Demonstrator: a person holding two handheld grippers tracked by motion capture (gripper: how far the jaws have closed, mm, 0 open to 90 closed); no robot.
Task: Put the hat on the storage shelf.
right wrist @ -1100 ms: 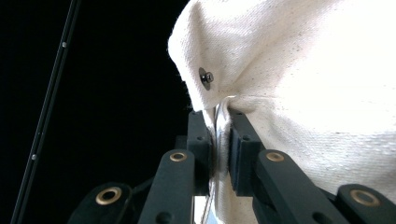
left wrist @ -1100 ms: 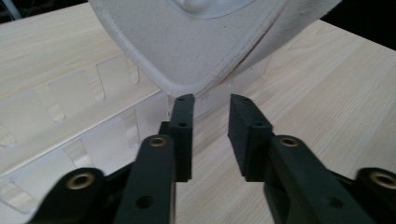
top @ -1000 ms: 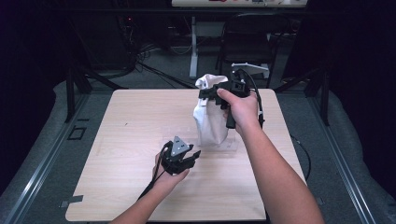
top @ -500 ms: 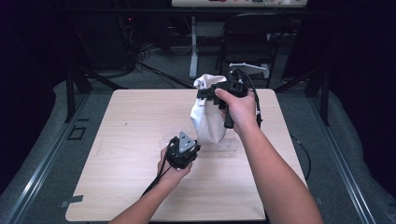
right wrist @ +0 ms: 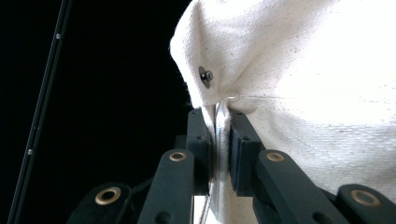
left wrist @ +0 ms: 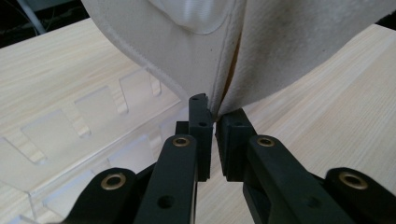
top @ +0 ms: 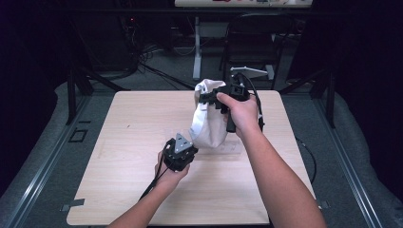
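One white canvas bag (top: 209,121) hangs over the far middle of the wooden table (top: 119,142), held by two grippers. The right gripper (right wrist: 222,122) is clamped on the bag's top edge beside a metal snap (right wrist: 204,74); the left gripper (left wrist: 215,122) pinches its bottom seam, jaws nearly together. One clear acrylic organiser (left wrist: 70,135) lies flat beneath the bag.

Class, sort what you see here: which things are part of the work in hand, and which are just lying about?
In use:
off-white canvas bag
left gripper, jaws shut on the bag's bottom edge
right gripper, jaws shut on the bag's top

Lying about:
clear plastic slotted tray on the light wooden table
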